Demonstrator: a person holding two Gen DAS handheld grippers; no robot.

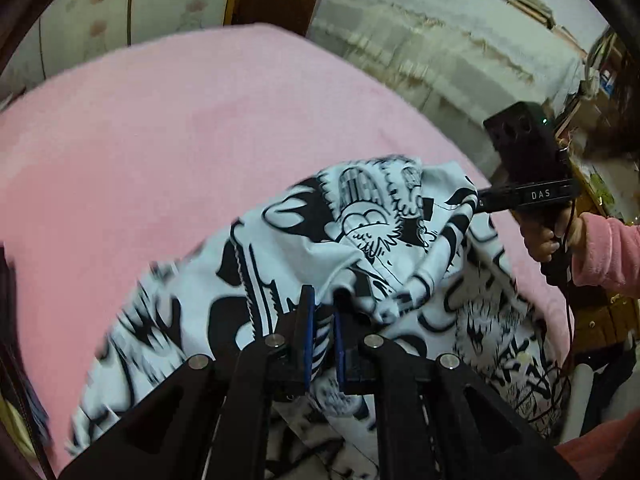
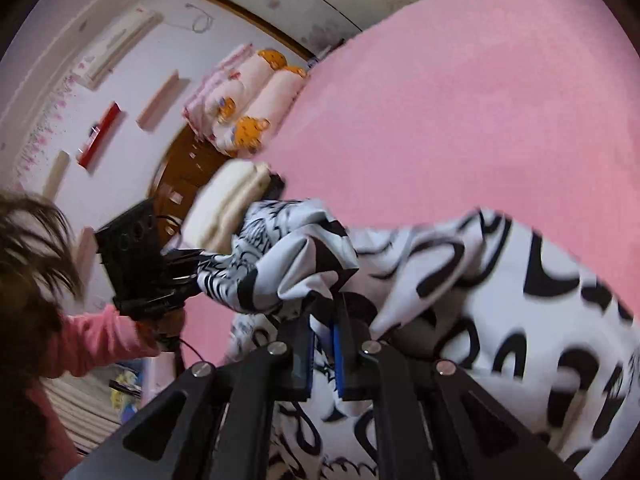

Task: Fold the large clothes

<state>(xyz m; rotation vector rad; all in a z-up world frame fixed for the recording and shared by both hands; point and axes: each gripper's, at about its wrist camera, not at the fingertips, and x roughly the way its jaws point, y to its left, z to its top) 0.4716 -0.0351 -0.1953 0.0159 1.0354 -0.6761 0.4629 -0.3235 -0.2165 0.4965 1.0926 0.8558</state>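
- Left gripper (image 1: 322, 312): narrow, pinching edge of white cotton garment with black cartoon print (image 1: 360, 220).
- Right gripper (image 2: 324, 312): narrow, clamped on same cloth.
- Garment lifted, draping over pink fleece bedspread (image 1: 160, 140).
- Likely light, limp, sags between grips; best held at hems or corners.

The left gripper (image 1: 322, 320) points steeply downward, its jaws nearly closed, pinching a fold of the black-and-white printed garment (image 1: 360, 220) between the blue pads. The right gripper (image 2: 323, 328) tilts down less sharply, its jaws also clamped on the cloth. In the left wrist view, the right gripper appears at three o'clock, held by a hand (image 1: 556, 236) in a pink sleeve (image 1: 608, 256).
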